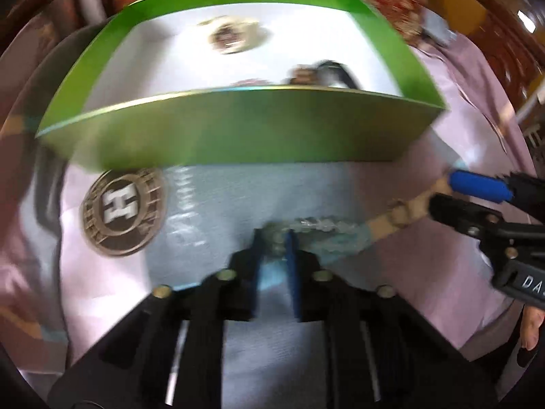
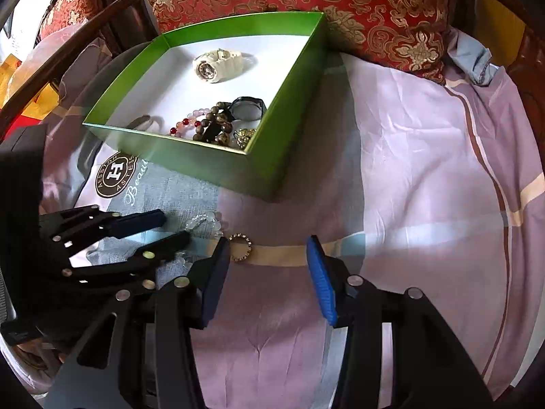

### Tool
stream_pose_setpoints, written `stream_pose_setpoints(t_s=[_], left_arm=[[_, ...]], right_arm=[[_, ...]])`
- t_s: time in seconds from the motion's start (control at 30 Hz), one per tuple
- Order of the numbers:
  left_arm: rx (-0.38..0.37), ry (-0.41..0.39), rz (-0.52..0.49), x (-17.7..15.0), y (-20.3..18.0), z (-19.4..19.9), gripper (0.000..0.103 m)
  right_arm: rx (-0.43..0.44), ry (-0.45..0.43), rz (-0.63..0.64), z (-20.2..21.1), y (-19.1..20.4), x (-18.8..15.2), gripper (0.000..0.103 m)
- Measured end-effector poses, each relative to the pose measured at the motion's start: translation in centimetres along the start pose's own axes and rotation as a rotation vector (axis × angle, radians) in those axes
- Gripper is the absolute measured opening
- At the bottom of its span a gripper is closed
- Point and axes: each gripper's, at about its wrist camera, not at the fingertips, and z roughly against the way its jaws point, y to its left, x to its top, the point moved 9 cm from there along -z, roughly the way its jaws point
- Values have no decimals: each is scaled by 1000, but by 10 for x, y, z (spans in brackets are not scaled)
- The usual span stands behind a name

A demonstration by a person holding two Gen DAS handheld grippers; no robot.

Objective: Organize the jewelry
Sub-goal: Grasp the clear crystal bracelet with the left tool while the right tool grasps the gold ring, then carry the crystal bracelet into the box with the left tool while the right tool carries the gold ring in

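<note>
A green box [image 2: 218,167] with a white floor stands on the pink sheet. It holds a cream watch [image 2: 214,63], a black watch [image 2: 247,107], bead bracelets [image 2: 204,124] and a gold piece [image 2: 245,136]. My left gripper [image 1: 275,238] is closing around a clear bead bracelet [image 1: 316,226] on the sheet, just short of the box [image 1: 238,129]. In the right wrist view it [image 2: 175,228] is at the left, over the clear beads [image 2: 207,221]. My right gripper [image 2: 269,248] is open, with a small ring [image 2: 240,247] beside its left fingertip.
A red and gold patterned cushion [image 2: 340,3] lies behind the box. A round logo [image 1: 122,211] is printed on the grey cloth to the left of the box. Dark wooden chair rails [image 2: 68,34] curve around the edges.
</note>
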Motion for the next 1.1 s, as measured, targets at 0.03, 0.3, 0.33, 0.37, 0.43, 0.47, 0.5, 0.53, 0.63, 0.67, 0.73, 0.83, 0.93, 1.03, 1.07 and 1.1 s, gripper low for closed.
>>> stream_pose_setpoints(t_s=[0.03, 0.3, 0.33, 0.37, 0.43, 0.47, 0.5, 0.53, 0.63, 0.67, 0.73, 0.83, 0.93, 1.03, 1.07, 1.1], left_arm=[[1, 1, 17, 1, 9, 2, 11], [-5, -8, 42, -5, 28, 8, 27], [5, -11, 27, -5, 26, 8, 31], [10, -12, 19, -6, 23, 8, 32], [30, -15, 2, -8, 21, 8, 33], [42, -17, -7, -8, 20, 8, 33], [48, -19, -12, -8, 19, 8, 33], [53, -20, -15, -7, 17, 7, 33], [53, -25, -20, -7, 14, 8, 26], [50, -28, -23, -7, 13, 8, 22], [49, -33, -31, -7, 11, 8, 11], [44, -33, -32, -7, 10, 9, 7], [32, -46, -22, -7, 11, 13, 7], [26, -68, -10, -3, 15, 22, 7], [27, -73, -8, -3, 17, 25, 7], [27, -78, -3, -2, 18, 28, 7]], right_arm=[[0, 1, 2, 0, 0, 0, 47], [25, 31, 26, -15, 13, -3, 47], [18, 41, 34, -19, 16, -4, 47], [7, 48, 40, -23, 17, -5, 47], [-24, 43, 64, -27, 20, -6, 48], [-44, 36, 85, -28, 22, -5, 48], [-57, 33, 97, -28, 23, -5, 48], [-63, 28, 104, -29, 24, -5, 50], [-81, 14, 123, -31, 27, -4, 53], [-98, 7, 138, -32, 29, -4, 53], [-119, -1, 158, -32, 30, -3, 51], [-108, -7, 168, -33, 32, -2, 28], [-62, 0, 148, -32, 33, -2, 21], [-43, 0, 142, -28, 36, -3, 21], [-42, -4, 140, -26, 36, -3, 21], [-41, -8, 137, -24, 36, -2, 21]])
